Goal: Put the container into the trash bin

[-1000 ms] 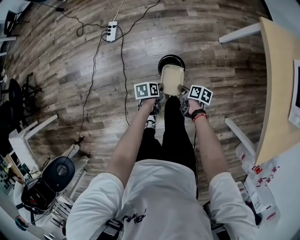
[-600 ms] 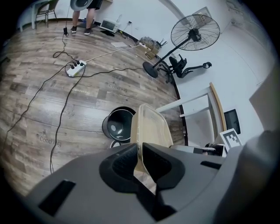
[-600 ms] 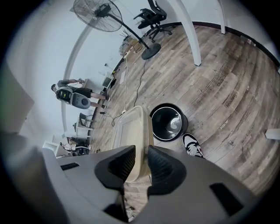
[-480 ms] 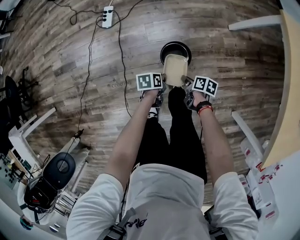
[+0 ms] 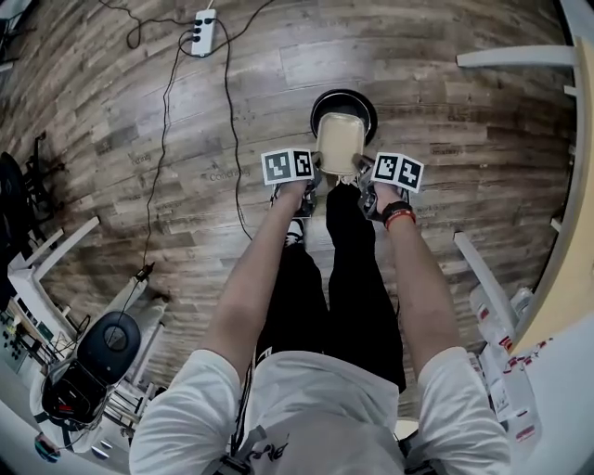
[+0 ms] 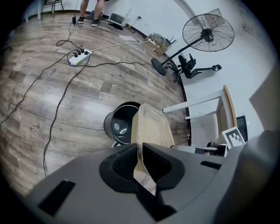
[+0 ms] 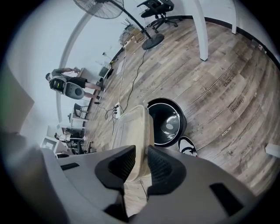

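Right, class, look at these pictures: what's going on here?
A person holds a beige container between two handheld grippers. The left gripper is clamped on one long rim and the right gripper on the other. In the head view the container hangs over an open black bin standing on the wooden floor in front of the person's feet. It is not yet in the bin.

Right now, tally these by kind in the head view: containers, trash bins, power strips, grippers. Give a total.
Container: 1
Trash bin: 1
Power strip: 1
Grippers: 2, the left gripper and the right gripper
Total: 5
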